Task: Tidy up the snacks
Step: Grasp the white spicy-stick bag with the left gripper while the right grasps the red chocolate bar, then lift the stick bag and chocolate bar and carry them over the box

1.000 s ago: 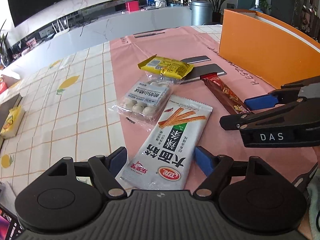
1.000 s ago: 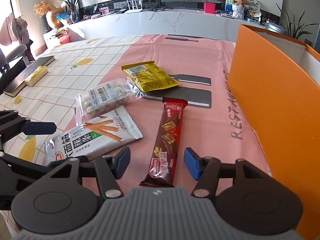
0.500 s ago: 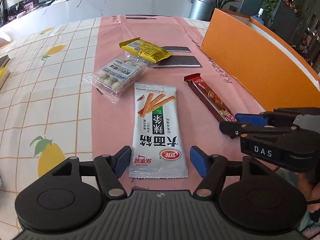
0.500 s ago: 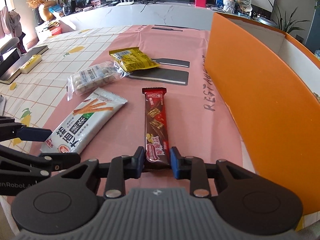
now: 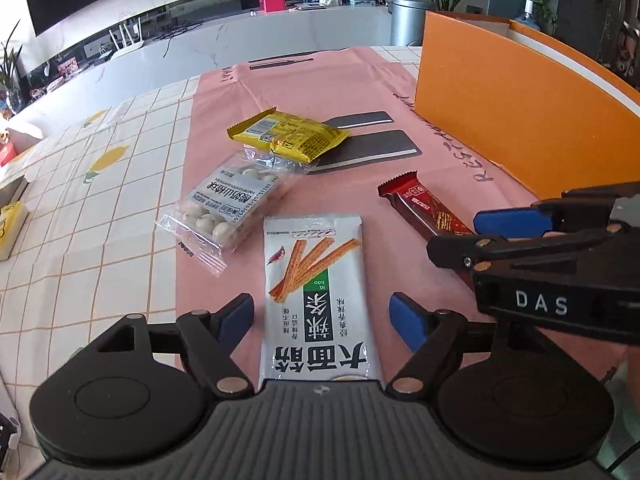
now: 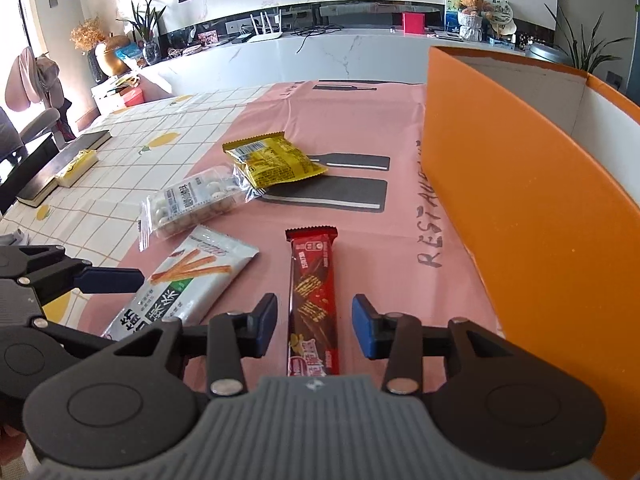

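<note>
On the desk, both jaws opening: left hand-held gripper wide around spicy-strip packet, right hand-held gripper narrower, straddling chocolate wafer bar; slick wrappers may slip.

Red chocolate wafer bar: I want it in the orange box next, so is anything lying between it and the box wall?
Nothing visible: only bare pink mat separates the red chocolate wafer bar from the orange cardboard box.
</note>
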`<action>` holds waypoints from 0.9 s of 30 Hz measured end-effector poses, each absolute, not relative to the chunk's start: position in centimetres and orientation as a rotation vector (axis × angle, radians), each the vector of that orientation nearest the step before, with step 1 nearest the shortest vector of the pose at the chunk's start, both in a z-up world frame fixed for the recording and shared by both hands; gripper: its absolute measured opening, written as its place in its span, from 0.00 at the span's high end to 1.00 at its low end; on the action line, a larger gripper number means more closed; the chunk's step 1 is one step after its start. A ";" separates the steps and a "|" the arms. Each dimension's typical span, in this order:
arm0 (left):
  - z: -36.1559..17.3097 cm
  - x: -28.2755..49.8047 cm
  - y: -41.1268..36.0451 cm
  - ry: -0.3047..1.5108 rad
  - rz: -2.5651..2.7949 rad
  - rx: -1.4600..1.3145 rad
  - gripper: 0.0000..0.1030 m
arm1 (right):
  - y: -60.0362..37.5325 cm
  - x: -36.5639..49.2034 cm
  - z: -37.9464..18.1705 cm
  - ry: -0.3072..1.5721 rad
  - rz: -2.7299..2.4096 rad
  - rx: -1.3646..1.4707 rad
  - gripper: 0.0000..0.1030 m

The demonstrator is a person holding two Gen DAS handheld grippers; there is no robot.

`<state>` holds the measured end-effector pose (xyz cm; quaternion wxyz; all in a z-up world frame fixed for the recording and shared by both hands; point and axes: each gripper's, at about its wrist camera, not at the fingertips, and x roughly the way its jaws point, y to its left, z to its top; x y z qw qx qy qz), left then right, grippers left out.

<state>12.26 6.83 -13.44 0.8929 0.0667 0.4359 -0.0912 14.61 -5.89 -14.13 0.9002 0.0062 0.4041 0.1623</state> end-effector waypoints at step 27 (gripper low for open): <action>-12.6 11.0 8.3 0.885 -0.156 0.001 0.49 | -5.9 14.2 -14.2 0.805 0.326 -0.025 0.81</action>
